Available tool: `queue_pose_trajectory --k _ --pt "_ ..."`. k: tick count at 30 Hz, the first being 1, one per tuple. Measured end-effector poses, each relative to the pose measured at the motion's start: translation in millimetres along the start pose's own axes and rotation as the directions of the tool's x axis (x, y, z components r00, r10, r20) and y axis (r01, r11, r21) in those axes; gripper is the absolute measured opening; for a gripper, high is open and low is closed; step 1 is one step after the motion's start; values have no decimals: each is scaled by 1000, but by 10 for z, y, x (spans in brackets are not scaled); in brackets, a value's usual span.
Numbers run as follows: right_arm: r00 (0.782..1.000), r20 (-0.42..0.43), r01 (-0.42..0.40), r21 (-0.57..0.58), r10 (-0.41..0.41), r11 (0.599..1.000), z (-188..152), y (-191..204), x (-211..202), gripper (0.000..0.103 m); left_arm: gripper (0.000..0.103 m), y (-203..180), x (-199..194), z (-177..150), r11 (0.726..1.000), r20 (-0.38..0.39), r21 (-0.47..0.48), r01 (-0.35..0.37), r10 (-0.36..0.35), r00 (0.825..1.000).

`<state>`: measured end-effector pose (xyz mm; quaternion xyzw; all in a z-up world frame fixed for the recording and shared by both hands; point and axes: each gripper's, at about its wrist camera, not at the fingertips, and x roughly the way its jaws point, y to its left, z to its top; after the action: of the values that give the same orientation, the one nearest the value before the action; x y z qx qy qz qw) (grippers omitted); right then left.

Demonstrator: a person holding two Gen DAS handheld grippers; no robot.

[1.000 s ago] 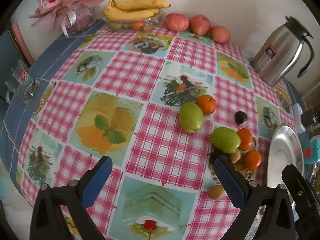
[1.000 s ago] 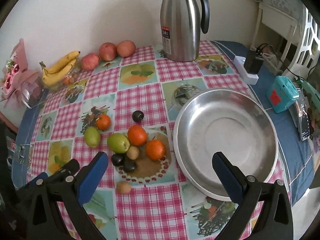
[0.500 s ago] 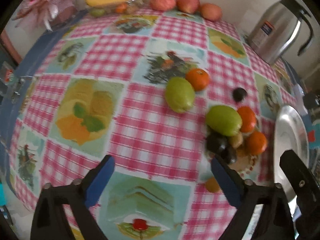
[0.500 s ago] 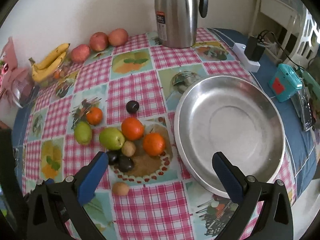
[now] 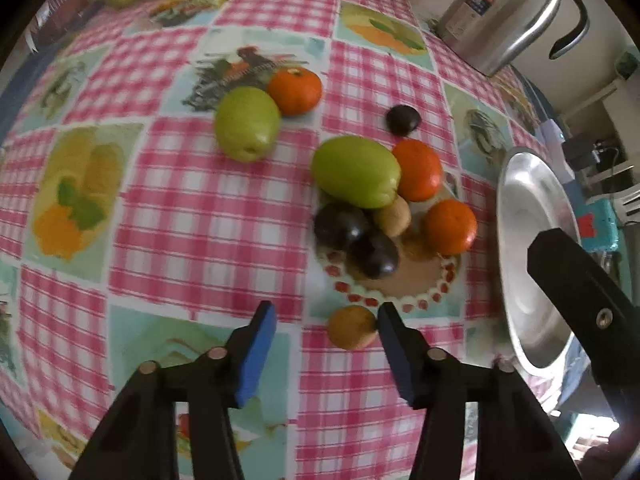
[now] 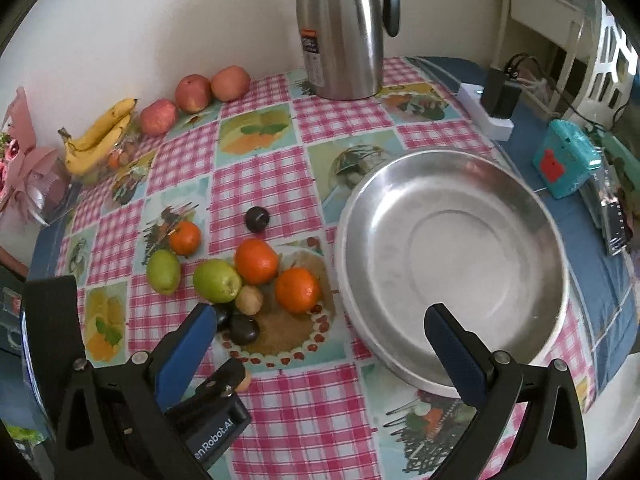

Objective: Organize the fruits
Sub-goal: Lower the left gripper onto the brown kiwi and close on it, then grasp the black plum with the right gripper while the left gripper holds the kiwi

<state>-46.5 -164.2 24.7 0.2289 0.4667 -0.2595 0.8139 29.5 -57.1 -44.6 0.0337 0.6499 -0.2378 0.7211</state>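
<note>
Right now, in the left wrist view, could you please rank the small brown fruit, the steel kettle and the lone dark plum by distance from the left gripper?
From the left gripper, whose jaws are closing:
1. Small brown fruit, between the pads, against the right one.
2. Lone dark plum, mid-table, beyond the fruit cluster.
3. Steel kettle, far right corner.

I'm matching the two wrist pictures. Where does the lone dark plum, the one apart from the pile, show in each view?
Left wrist view: the lone dark plum sits upper right of centre, above the nearest orange.
Right wrist view: the lone dark plum sits left of centre, left of the steel bowl.
Shared landmark: the steel thermos jug, beyond the plum in both.
</note>
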Motion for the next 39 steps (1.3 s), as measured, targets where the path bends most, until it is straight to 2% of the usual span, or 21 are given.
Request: queue_pose_trajectory --k 5,7,12,18,24,27,34,39 --pt "1000 -6 1 15 -1 1000 3 -30 10 103 49 -21 36 -8 1000 -17 -12 21 -21 1000" --pt "1000 -6 1 17 -1 1000 -2 -33 14 103 42 -39 45 1 1000 -17 -12 22 -23 1000" --pt "1000 -10 -2 18 2 1000 -2 -31 24 103 30 -24 67 17 998 -32 -27 49 -50 998" --pt "1000 -8 -8 9 8 1000 -1 -11 22 103 29 53 15 -20 997 -35 -52 62 -64 997" --pt "1000 -8 -10 2 10 1000 -5 -9 24 103 29 238 -128 16 991 13 -119 57 -56 998" --pt "1000 -3 -14 -7 14 1000 -3 10 15 103 29 365 -233 53 987 60 -158 23 -13 998" --pt "999 -14 -41 -45 41 998 -16 122 52 103 29 688 -455 117 966 152 -254 -52 93 984" --pt "996 -26 -91 -69 90 993 -38 213 100 103 29 832 -516 123 952 174 -302 -59 116 978"
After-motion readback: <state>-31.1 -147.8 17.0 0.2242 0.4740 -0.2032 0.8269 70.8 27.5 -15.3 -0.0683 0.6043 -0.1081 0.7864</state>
